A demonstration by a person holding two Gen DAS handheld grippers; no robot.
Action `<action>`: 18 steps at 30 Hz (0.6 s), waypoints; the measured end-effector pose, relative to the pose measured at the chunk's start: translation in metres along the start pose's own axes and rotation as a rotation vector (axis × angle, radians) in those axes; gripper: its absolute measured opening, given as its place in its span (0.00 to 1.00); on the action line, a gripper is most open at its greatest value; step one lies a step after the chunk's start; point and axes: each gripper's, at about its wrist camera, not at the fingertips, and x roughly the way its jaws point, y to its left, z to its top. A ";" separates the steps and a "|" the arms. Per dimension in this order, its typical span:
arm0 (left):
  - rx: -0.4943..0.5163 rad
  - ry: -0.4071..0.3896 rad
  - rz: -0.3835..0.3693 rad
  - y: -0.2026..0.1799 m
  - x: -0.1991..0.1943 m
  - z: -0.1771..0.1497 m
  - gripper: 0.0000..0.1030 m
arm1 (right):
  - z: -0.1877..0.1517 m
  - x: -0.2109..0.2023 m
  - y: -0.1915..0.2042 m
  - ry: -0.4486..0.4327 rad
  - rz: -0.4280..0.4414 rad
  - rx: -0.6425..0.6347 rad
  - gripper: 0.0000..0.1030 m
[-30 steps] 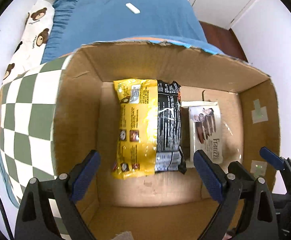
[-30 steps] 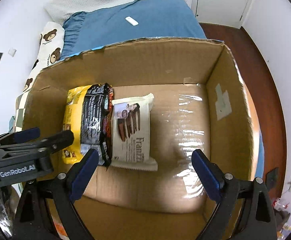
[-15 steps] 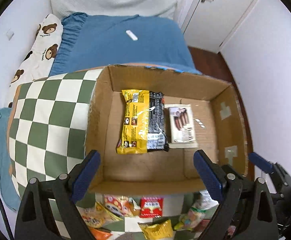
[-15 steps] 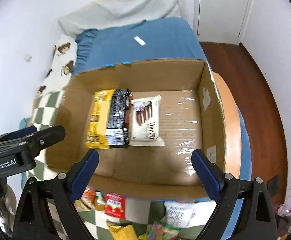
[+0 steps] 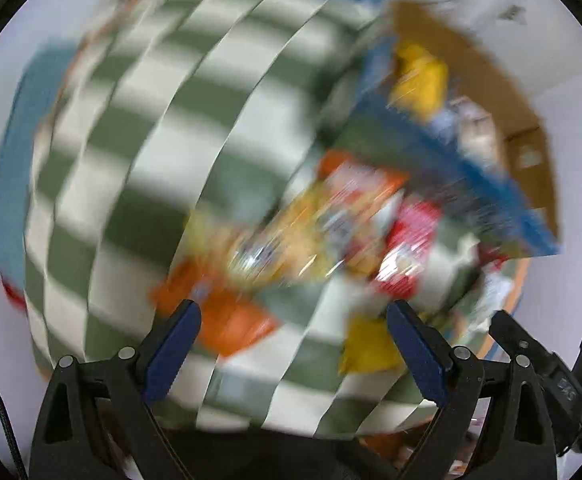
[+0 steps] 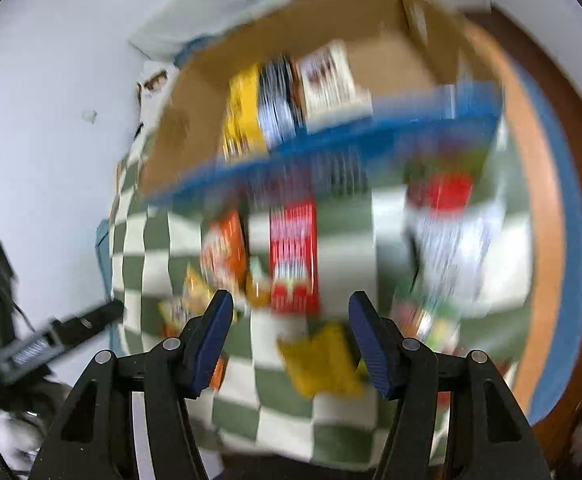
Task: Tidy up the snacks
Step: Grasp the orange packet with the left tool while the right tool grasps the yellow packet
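Both views are motion-blurred. The cardboard box (image 6: 375,68) stands at the far side of the green-checked cloth (image 6: 343,236) and holds a yellow packet (image 6: 243,114), a black packet and a white biscuit packet (image 6: 329,78). Loose snacks lie on the cloth in front of it: a red packet (image 6: 293,258), an orange packet (image 6: 223,248), a yellow packet (image 6: 323,360), a white packet (image 6: 451,252). My right gripper (image 6: 291,340) is open and empty above the red and yellow packets. My left gripper (image 5: 293,354) is open and empty over an orange packet (image 5: 219,312); the box (image 5: 503,120) is at its upper right.
The left gripper's body (image 6: 47,344) shows at the left of the right wrist view. A white wall lies to the left, wooden floor (image 6: 571,120) to the right. The cloth's edge (image 5: 31,280) drops off at the left.
Both grippers have pulled back out of the box and swung down toward the loose snacks on the checked cloth. The right gripper's fingers have come closer together. Both stay empty.
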 end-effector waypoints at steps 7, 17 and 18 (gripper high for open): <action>-0.338 0.179 -0.118 0.080 0.076 -0.025 0.92 | -0.052 0.055 -0.025 0.165 0.044 0.158 0.62; -0.101 0.067 0.074 0.049 0.097 -0.011 0.82 | -0.070 0.091 -0.037 0.258 0.054 0.319 0.63; -0.031 0.058 0.104 0.039 0.098 -0.012 0.82 | -0.069 0.096 -0.037 0.265 0.050 0.329 0.63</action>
